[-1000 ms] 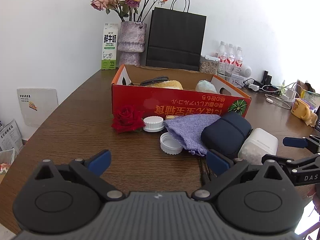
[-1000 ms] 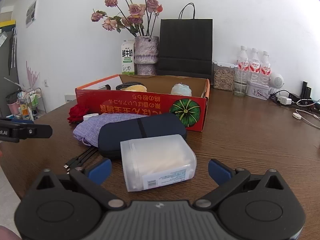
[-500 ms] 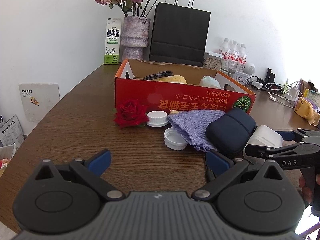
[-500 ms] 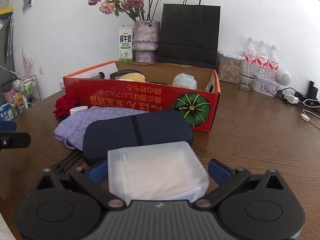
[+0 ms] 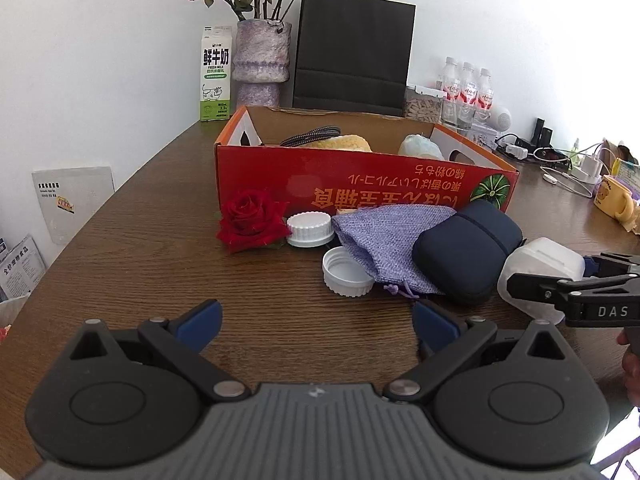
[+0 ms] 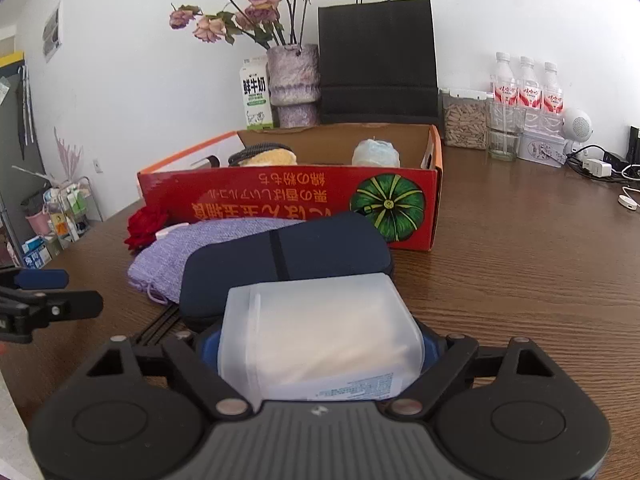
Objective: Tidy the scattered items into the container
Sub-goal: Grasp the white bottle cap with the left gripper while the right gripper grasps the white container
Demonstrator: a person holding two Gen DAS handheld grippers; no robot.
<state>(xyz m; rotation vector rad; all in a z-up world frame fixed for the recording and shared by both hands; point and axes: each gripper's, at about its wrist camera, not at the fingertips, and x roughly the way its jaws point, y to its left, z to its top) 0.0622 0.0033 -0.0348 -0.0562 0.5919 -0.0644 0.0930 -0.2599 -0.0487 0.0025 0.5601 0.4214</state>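
Between the fingers of the right gripper (image 6: 320,350), which have just been closing and now press its sides, a frosted plastic box (image 6: 320,340) lies flat on the bench (image 6: 520,280), long axis crosswise, printed label nearest the camera, unreadable. The left gripper (image 5: 316,322) hovers open. The cardboard box (image 5: 360,184) bears upside-down Japanese print.

The milk carton (image 5: 215,76) reads "FRESH MILK" (gripper (image 5: 592,280) arm: "DAS").
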